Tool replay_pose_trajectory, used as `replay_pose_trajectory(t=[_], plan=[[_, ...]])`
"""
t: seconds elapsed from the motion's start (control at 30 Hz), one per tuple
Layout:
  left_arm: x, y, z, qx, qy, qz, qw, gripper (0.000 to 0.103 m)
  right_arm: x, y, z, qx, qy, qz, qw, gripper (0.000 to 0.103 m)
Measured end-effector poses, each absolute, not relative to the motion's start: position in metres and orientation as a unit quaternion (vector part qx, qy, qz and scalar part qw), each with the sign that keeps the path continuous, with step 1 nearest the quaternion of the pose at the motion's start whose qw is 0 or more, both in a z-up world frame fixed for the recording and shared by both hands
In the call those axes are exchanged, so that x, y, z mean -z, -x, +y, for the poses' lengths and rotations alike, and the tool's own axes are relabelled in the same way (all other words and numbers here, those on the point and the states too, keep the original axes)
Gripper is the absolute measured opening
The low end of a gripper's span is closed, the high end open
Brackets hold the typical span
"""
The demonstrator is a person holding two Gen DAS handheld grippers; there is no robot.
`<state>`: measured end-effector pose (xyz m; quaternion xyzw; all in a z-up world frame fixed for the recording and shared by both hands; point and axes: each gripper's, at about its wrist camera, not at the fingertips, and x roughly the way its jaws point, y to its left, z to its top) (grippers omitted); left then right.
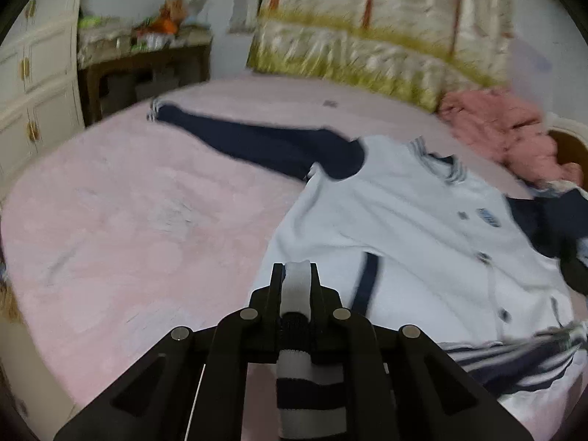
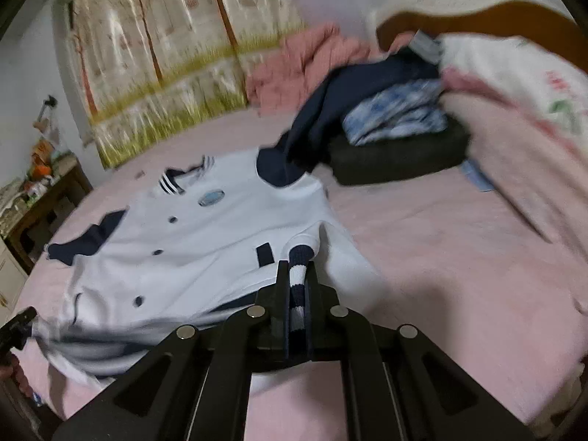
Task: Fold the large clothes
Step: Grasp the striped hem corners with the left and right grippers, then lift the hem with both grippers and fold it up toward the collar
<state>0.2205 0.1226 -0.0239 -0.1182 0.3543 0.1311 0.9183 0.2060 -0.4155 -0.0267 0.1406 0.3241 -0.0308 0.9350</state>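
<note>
The white button-front varsity jacket with navy sleeves (image 1: 415, 228) lies face up on the pink plush bedcover (image 1: 139, 198), collar toward the curtain side, one navy sleeve (image 1: 257, 139) stretched flat and far out to the side. The other sleeve runs up onto a heap of dark and blue-patterned clothes (image 2: 397, 125) near the headboard.

The left gripper (image 1: 297, 275) is pressed together on the striped navy-and-white ribbed hem at one bottom corner; a fold of white fabric stands between its fingers and the knit band hangs below. The right gripper (image 2: 298, 275) likewise pinches the ribbed hem at the opposite bottom corner. Both corners appear lifted off the bedcover.

Judgement: the step in hand is raising the hem to carry it toward the collar. To do it well, both corners should travel level and together, with the hem kept taut between them so the button placket stays straight. The outstretched sleeve is not yet folded in; carrying the hem over now risks a lopsided bundle.

Materials: the body is soft, thick fleece-like cloth that drapes heavily; the hem and collar (image 2: 183, 180) are stretchy rib knit; the buttons are small dark studs. The bedcover is napped and likely drags on the fabric.
</note>
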Motion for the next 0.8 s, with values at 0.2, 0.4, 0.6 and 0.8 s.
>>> replay_pose_trajectory(t=[0.2, 0.4, 0.6, 0.8], plan=[[0.074, -0.244, 0.14, -0.069, 0.177, 0.364, 0.912, 0.014, 0.075, -0.263, -0.407, 0.048, -0.138, 0.353, 0.924, 0.009], [0.057, -0.221, 0.147, -0.007, 0.186, 0.308, 0.933, 0.085, 0.06, -0.226, -0.431, 0.035, -0.166, 0.278, 0.946, 0.057], [0.025, -0.199, 0.133, 0.044, 0.124, 0.26, 0.957, 0.096, 0.041, -0.199, -0.446, 0.021, -0.139, 0.234, 0.962, 0.094], [0.025, -0.191, 0.123, 0.116, 0.085, 0.267, 0.953, 0.099, 0.054, -0.218, -0.44, 0.005, -0.122, 0.279, 0.953, 0.103]])
